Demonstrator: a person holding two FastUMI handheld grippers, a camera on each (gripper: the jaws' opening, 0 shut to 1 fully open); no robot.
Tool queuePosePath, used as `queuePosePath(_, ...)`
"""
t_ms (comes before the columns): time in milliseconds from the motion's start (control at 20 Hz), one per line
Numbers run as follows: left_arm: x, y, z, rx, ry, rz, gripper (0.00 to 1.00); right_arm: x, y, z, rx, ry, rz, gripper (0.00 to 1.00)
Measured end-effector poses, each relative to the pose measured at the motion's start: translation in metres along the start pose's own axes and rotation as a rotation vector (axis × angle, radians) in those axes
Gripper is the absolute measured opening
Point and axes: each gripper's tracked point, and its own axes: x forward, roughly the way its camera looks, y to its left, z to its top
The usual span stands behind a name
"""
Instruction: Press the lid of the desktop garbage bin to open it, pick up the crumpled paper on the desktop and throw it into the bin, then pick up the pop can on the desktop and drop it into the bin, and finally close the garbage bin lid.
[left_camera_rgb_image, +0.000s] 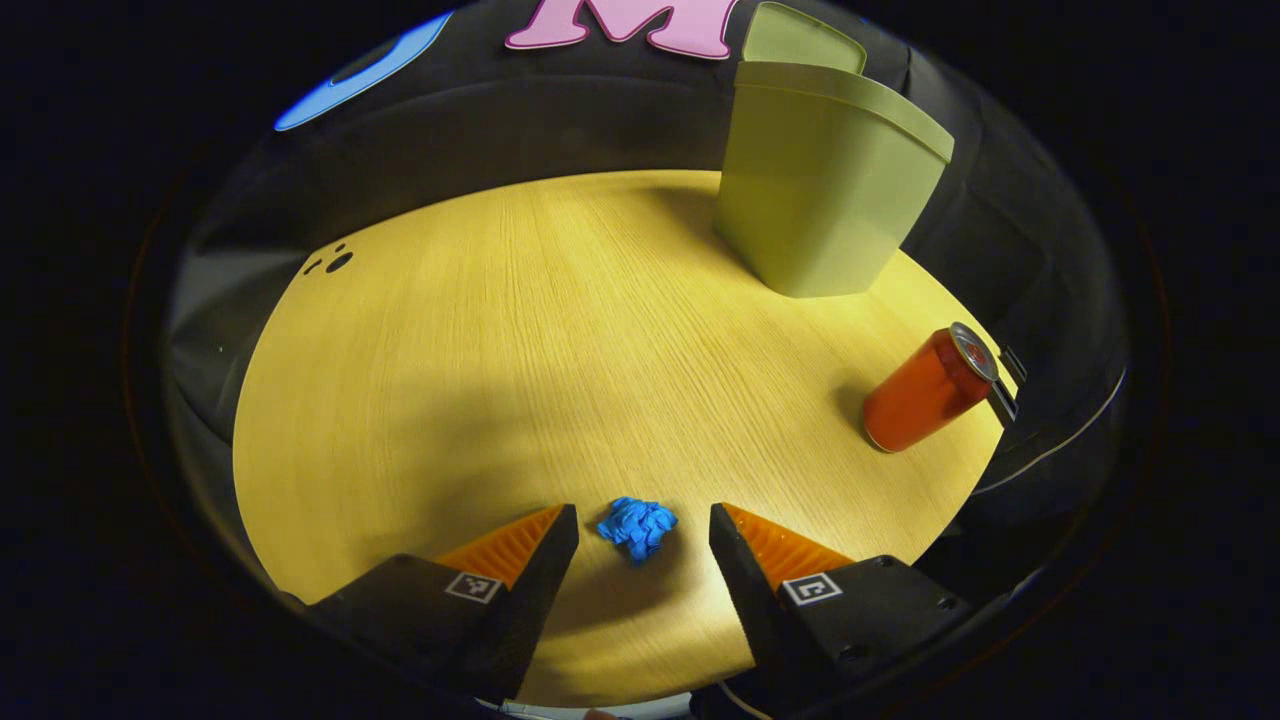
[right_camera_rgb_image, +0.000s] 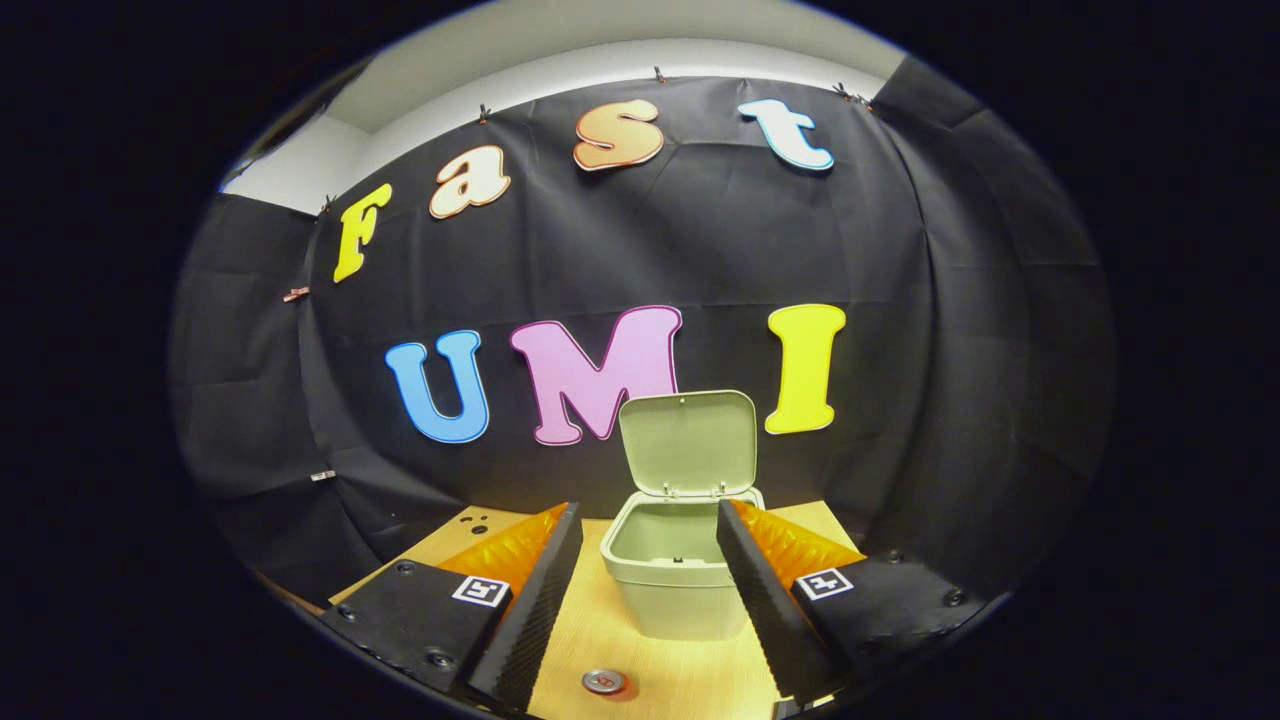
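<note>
In the left gripper view, the left gripper (left_camera_rgb_image: 640, 545) hangs over the table (left_camera_rgb_image: 420, 380) with fingers wide, the paper (left_camera_rgb_image: 637, 527) lying between the tips, untouched. To grip well, I would lower until the tips flank the wad, then close gently (it is small and light, so it may skid). Further right stand the bin (left_camera_rgb_image: 825, 180), lid (left_camera_rgb_image: 800, 38) up, and the can (left_camera_rgb_image: 925, 392). The right gripper (right_camera_rgb_image: 645, 560), fingers wide and empty, faces the bin. No label is readable on the can.
</note>
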Motion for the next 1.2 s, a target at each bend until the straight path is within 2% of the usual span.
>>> queuePosePath(50, 0.003, 0.000, -0.001, 0.001, 0.005, 0.003, 0.85, 0.000, -0.002, 0.000, 0.001, 0.000, -0.003, 0.88)
queuePosePath(150, 0.007, -0.001, -0.006, 0.001, 0.024, 0.002, 0.74, -0.001, -0.004, -0.001, 0.006, 0.004, -0.009, 0.88)
queuePosePath(300, 0.009, -0.002, -0.009, 0.004, 0.036, -0.002, 0.53, 0.000, -0.006, -0.005, 0.012, 0.011, -0.012, 0.88)
queuePosePath(450, 0.009, -0.001, -0.005, 0.003, 0.028, 0.003, 0.40, 0.000, -0.006, -0.007, 0.018, 0.020, -0.013, 0.88)
queuePosePath(600, 0.002, 0.000, 0.005, -0.005, 0.005, 0.010, 0.38, 0.000, -0.007, -0.012, 0.023, 0.026, -0.013, 0.88)
queuePosePath(700, -0.009, -0.002, 0.021, -0.004, -0.036, 0.005, 0.34, 0.000, -0.009, -0.015, 0.021, 0.028, -0.018, 0.88)
queuePosePath(800, -0.024, -0.006, 0.044, 0.005, -0.097, -0.009, 0.34, 0.000, -0.012, -0.019, 0.022, 0.034, -0.025, 0.88)
queuePosePath(1200, -0.115, -0.042, 0.188, 0.010, -0.475, -0.107, 0.35, -0.002, -0.015, -0.046, 0.007, 0.092, -0.048, 0.89)
